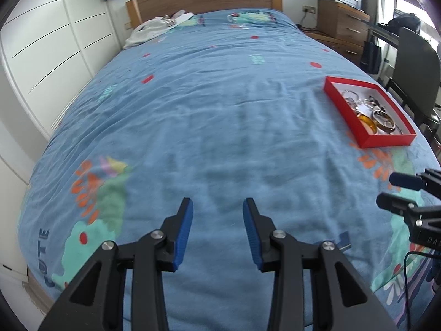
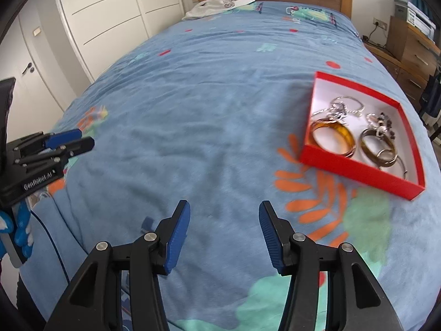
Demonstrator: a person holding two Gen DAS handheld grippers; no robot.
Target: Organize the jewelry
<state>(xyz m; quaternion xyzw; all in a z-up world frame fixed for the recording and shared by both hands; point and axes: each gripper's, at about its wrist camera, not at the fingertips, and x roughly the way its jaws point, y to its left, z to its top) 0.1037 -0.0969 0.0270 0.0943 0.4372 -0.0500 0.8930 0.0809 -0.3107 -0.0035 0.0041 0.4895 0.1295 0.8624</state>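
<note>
The left gripper (image 1: 217,207) is hovering over the blue bedspread (image 1: 209,115), jaws partly apart and gripping nothing. The right gripper (image 2: 224,209) is hovering beside it, jaws likewise parted and empty. A red box (image 2: 358,169) is lying on the bedspread ahead and to the right of both grippers, well apart from them. Inside it, an amber bangle (image 2: 332,138), a darker bangle (image 2: 377,149) and silver pieces (image 2: 340,109) are resting together.
</note>
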